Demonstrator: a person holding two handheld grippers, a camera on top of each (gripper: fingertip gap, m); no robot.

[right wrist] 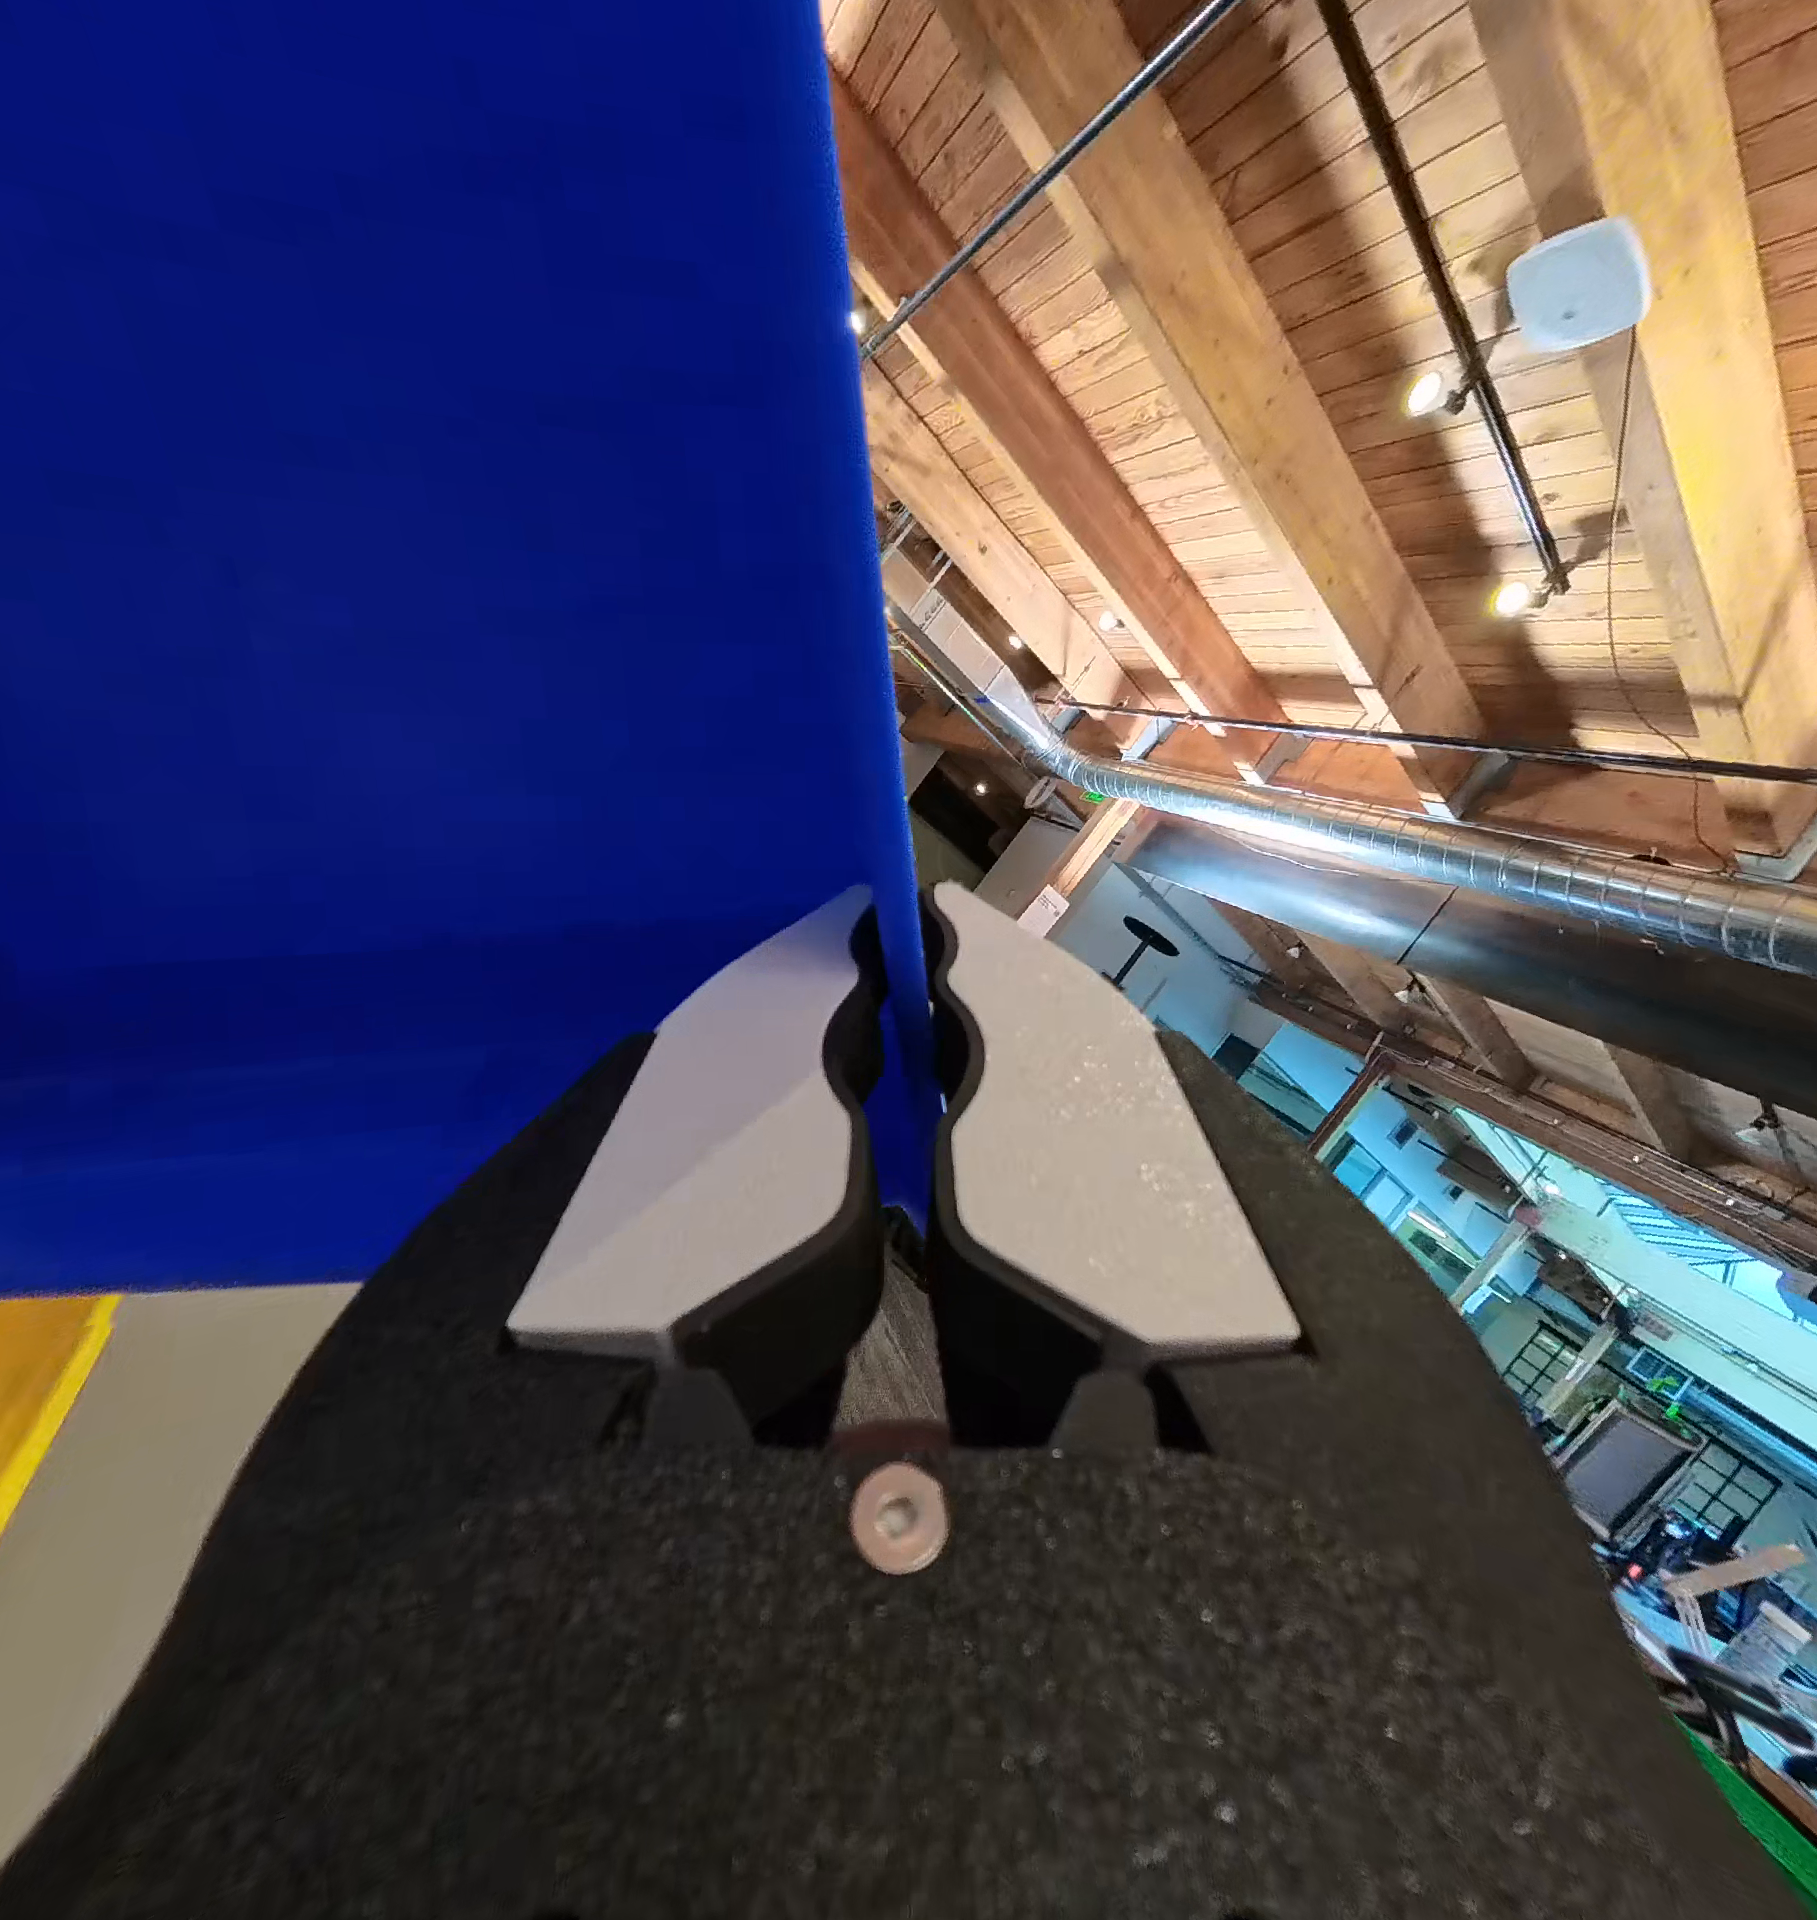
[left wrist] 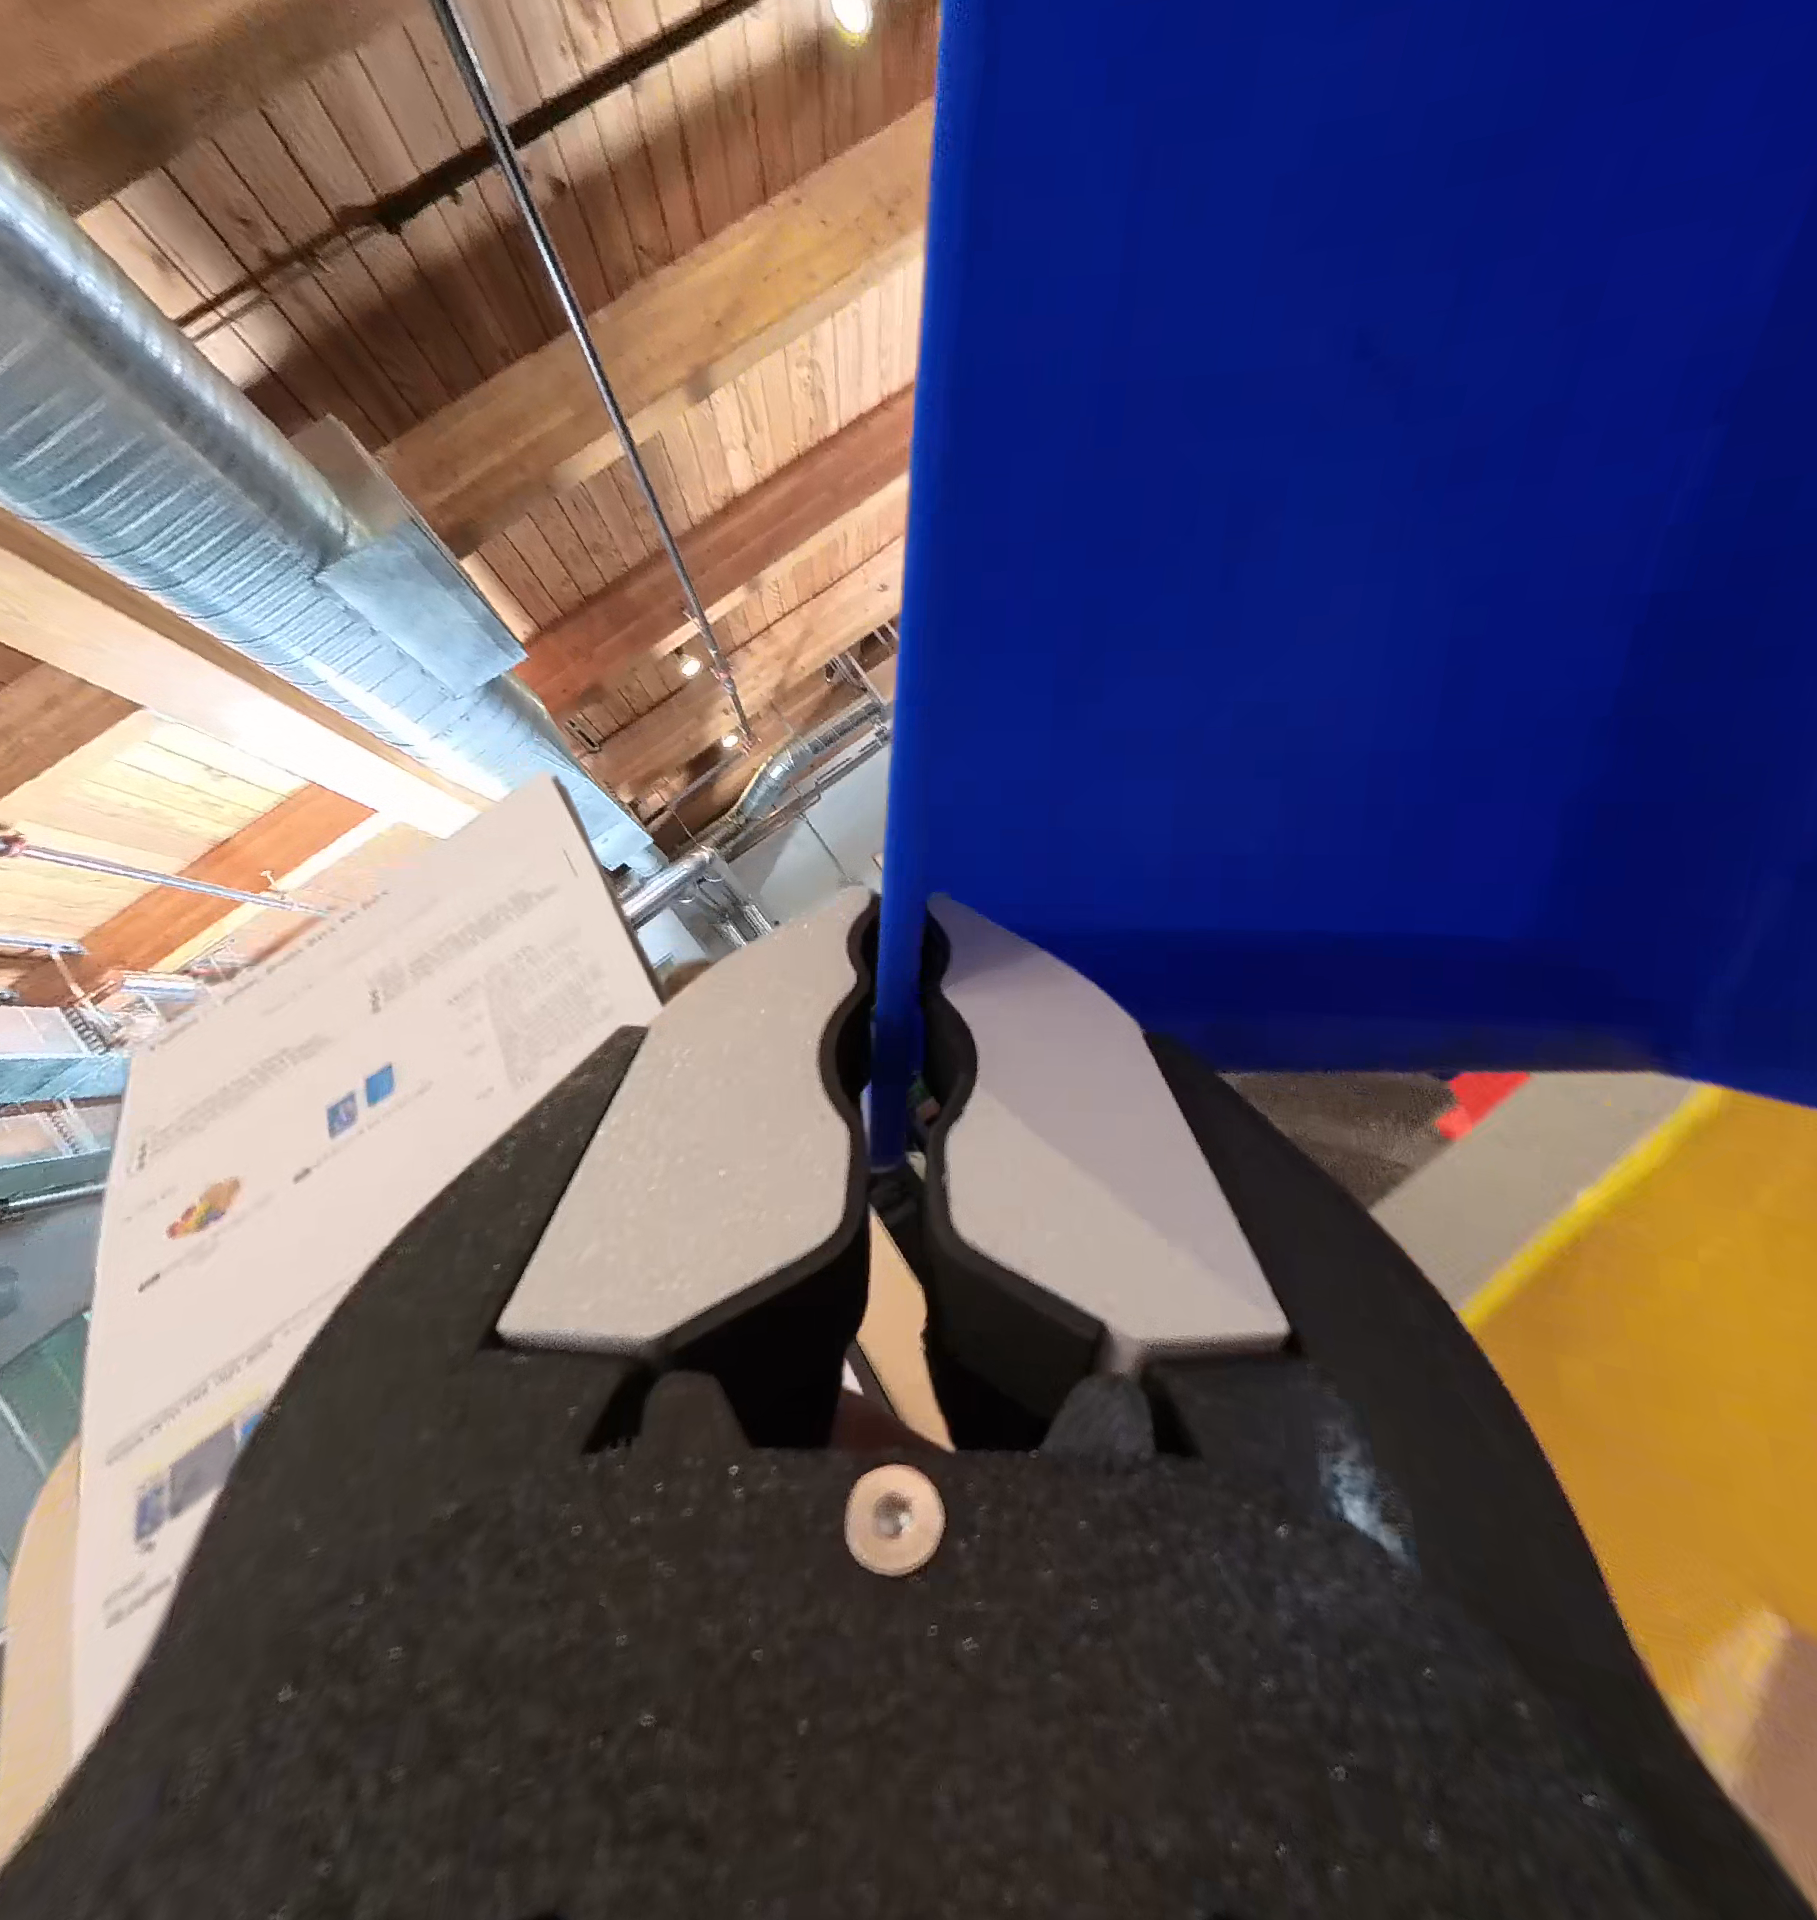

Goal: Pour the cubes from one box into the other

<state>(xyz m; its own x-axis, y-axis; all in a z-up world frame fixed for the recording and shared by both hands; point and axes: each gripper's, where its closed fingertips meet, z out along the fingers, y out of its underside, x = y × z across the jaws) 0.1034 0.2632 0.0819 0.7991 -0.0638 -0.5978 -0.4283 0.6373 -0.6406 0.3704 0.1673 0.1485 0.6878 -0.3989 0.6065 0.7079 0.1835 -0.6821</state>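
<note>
Wooden ceiling planks and silver ducting fill the background. Left claw and right claw each clench opposite walls of a lifted blue plastic box, above a yellow box.

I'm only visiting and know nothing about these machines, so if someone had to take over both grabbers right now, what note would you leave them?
Left gripper: shut on one thin wall of the big blue plastic box.
Right gripper: shut on the opposite wall of the same box.
Both cameras look up at the wooden plank ceiling, so the box is lifted and tipped steeply.
The yellow box lies below it, partly in view.
One red cube shows beneath the blue box's edge; the rest are hidden.
Done: box lifted and tipped. Left: probably finish emptying it, though how many cubes remain cannot be seen, then set it down.
</note>
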